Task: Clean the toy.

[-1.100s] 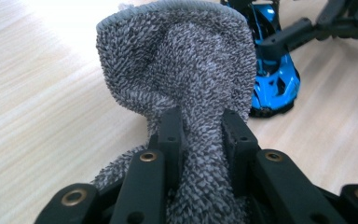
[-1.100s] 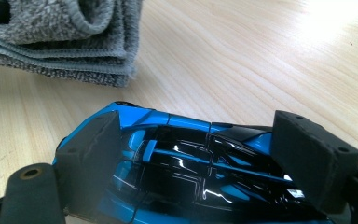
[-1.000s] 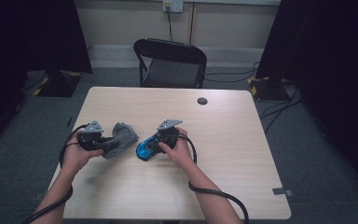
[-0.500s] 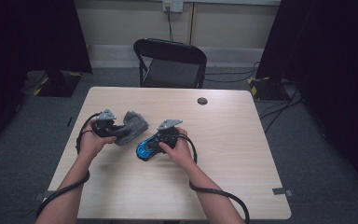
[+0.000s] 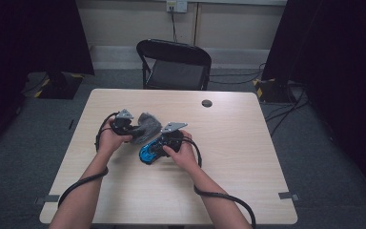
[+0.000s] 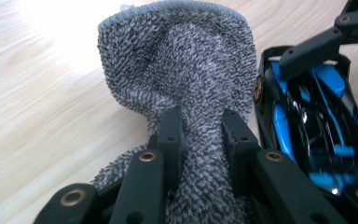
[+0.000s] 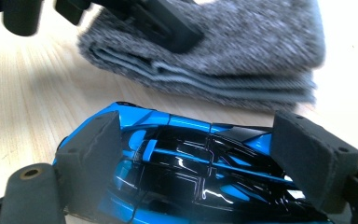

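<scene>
My left hand-held gripper [image 6: 200, 135] is clamped on a bunched fold of the grey terry cloth [image 6: 182, 60], which I judge soft, light and limp: it takes whatever shape the jaws give it and sags outside them, so a thick gathered wad near the middle is the right place to hold it. My right hand-held gripper [image 7: 196, 154] has its pads on both flanks of the blue and black toy car [image 7: 186, 172], pinning it on the bench [image 5: 248, 157]. The car looks like hard, glossy plastic, light and probably slippery, so I'd keep gripping across the body sides rather than the thin fins. From above, the cloth [image 5: 145, 125] sits just beside the car [image 5: 148, 151], on its far left, close enough that they may touch.
</scene>
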### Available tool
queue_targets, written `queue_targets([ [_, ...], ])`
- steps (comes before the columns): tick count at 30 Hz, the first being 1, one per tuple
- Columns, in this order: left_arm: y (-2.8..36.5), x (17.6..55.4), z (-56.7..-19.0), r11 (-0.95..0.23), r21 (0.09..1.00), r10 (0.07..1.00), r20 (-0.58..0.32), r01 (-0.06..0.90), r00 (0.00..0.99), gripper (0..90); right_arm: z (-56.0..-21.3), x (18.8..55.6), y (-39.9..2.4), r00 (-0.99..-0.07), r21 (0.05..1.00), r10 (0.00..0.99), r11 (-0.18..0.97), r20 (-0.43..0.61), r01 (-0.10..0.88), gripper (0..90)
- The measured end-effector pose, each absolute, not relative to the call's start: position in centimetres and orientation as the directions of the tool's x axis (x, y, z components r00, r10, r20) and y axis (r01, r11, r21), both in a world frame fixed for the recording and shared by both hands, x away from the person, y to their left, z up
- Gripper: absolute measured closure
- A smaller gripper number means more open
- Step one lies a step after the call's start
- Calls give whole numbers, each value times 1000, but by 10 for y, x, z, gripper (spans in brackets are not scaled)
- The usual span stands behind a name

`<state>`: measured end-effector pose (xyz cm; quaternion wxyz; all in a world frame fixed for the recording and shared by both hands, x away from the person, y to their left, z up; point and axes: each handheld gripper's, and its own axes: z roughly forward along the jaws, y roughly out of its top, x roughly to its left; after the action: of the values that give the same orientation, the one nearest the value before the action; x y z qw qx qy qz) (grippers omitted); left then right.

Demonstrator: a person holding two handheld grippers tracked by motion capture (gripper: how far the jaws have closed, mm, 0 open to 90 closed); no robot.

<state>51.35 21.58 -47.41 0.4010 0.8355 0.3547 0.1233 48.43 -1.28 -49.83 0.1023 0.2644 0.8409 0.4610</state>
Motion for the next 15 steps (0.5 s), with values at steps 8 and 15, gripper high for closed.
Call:
queue_targets([
  [8, 188, 523, -485, -462, 741, 671, -66, 487, 739, 712, -499, 484, -12, -839, 830, 540, 434, 71, 350, 167],
  [15, 181, 526, -493, -456, 742, 672, -75, 492, 736, 682, -499, 484, -12, -838, 830, 540, 433, 73, 351, 167],
])
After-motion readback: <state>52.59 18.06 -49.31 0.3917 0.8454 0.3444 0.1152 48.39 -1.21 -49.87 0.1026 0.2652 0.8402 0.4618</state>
